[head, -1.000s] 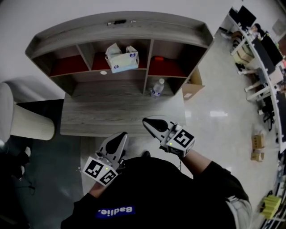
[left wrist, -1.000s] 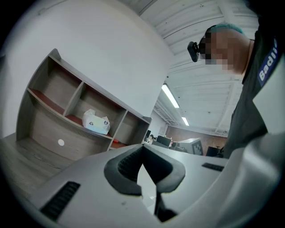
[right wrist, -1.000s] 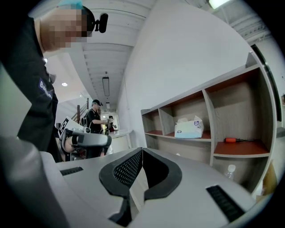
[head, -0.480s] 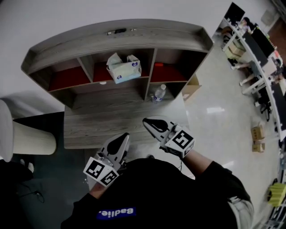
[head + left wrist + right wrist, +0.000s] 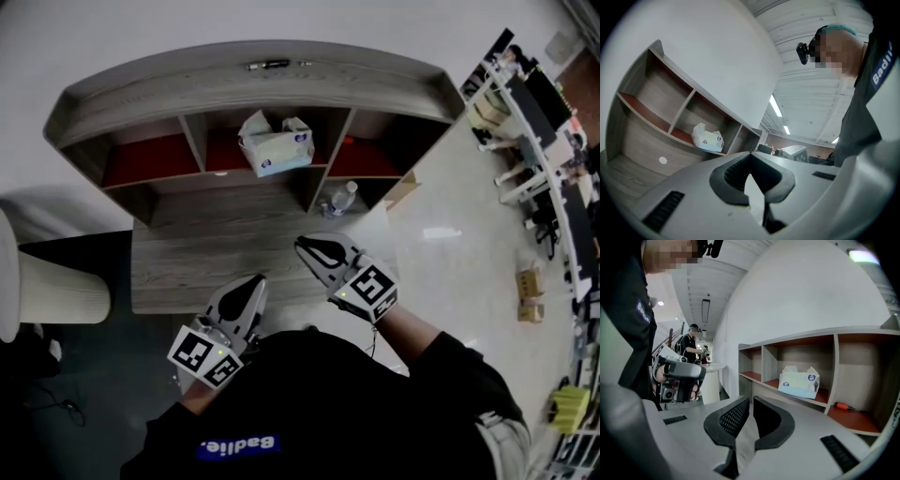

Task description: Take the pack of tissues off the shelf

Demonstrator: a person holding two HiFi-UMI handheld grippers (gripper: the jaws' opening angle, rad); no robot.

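Observation:
A white and light-blue pack of tissues (image 5: 276, 142) (image 5: 707, 137) (image 5: 799, 381) lies on the red floor of the middle compartment of a grey wooden shelf (image 5: 253, 75). Both grippers are held low, near the person's body, well short of the shelf. My left gripper (image 5: 254, 285) (image 5: 750, 161) has its jaws together with nothing between them. My right gripper (image 5: 303, 247) (image 5: 751, 406), a little ahead over the desk's front edge, is also shut and empty.
A clear water bottle (image 5: 341, 198) stands under the shelf's right part. An orange-handled tool (image 5: 847, 406) lies in the right compartment. The grey desk top (image 5: 197, 253) lies below the shelf. A round white stand (image 5: 56, 291) is at left. Desks (image 5: 553, 141) and boxes are at right.
The head view has shifted, so the shelf and tissues sit further right. My right gripper has moved slightly forward towards the desk. Both grippers remain shut.

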